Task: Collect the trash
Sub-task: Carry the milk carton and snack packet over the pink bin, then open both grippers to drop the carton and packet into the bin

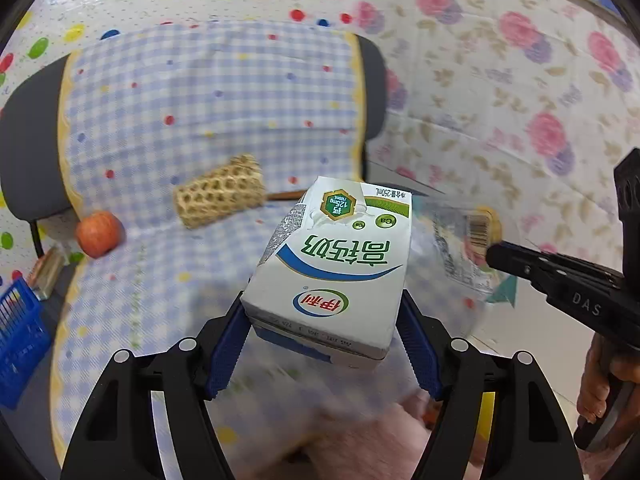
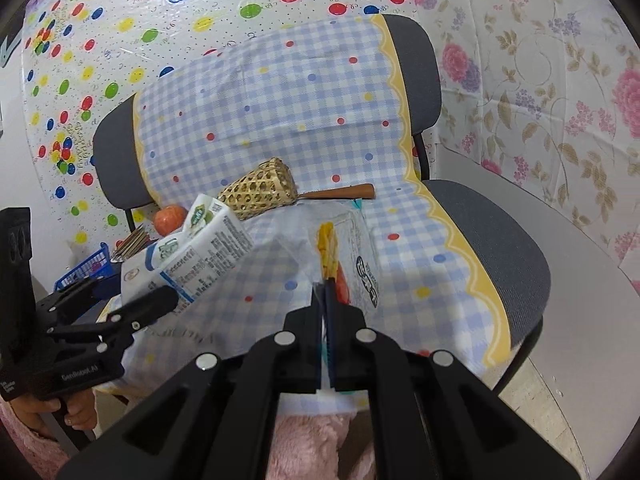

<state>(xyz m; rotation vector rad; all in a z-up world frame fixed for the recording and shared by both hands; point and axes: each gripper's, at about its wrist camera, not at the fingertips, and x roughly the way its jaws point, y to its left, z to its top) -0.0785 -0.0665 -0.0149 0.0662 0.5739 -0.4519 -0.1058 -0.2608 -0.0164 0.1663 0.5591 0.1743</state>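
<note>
A blue basket [image 1: 20, 344] sits far left of the left gripper [image 1: 324, 344], cut off by the frame edge, its contents out of sight; a foil-like packet [image 1: 48, 268] lies just beyond it, too blurred to identify. Ahead and to the left of that gripper, an apple [image 1: 99, 233] and a woven bamboo tube [image 1: 219, 196] rest on the checked cloth [image 1: 200, 92] draped over a chair [image 2: 500, 240]; the tube lies on its side, its inside unreadable. The left gripper's blue-padded fingers [image 1: 224, 356] pinch a milk carton [image 1: 332, 268] by its base, the carton raised off the seat and tilted away. To its right, the right gripper [image 2: 325, 300] stands with jaws pressed nearly together, clamping the edge of a clear plastic wrapper [image 2: 356, 256] that trails forward over the seat. The wrapper's print is smeared and illegible. A brown wooden handle [image 2: 340, 192] juts from behind the tube, its other end hidden.
</note>
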